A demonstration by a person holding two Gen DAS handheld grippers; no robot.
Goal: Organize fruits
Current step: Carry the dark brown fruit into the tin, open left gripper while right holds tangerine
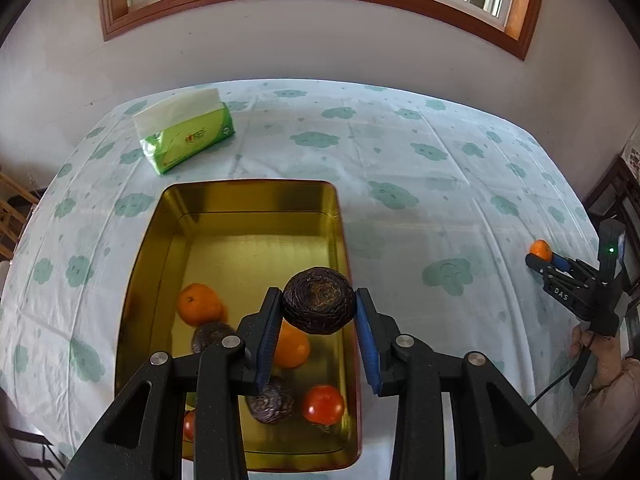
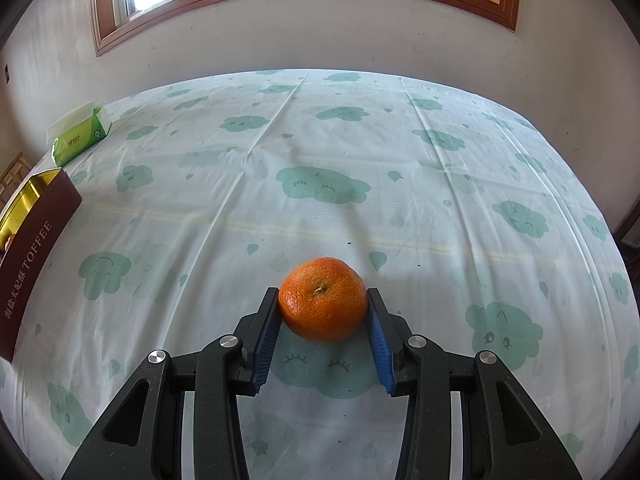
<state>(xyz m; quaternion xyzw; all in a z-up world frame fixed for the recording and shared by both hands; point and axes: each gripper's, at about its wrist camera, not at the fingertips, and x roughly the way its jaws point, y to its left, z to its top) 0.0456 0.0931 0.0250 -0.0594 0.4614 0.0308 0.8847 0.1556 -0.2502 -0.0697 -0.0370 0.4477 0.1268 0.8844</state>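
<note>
My left gripper [image 1: 318, 308] is shut on a dark wrinkled passion fruit [image 1: 319, 300] and holds it above the gold tin [image 1: 248, 196]. In the tin lie two oranges [image 1: 199, 305], two more dark passion fruits [image 1: 271, 400] and a red tomato [image 1: 323, 405]; another red fruit shows partly behind my left finger. My right gripper [image 2: 323, 308] is shut on an orange [image 2: 323, 305] that sits on the tablecloth. It also shows in the left wrist view [image 1: 546, 258], at the far right with the orange [image 1: 540, 249].
A green tissue pack [image 1: 186, 136] lies beyond the tin at the back left, and shows in the right wrist view [image 2: 80, 136]. The tin's maroon side [image 2: 36, 264] reads TOFFEE. The cloud-print tablecloth [image 2: 320, 140] covers the table below a window.
</note>
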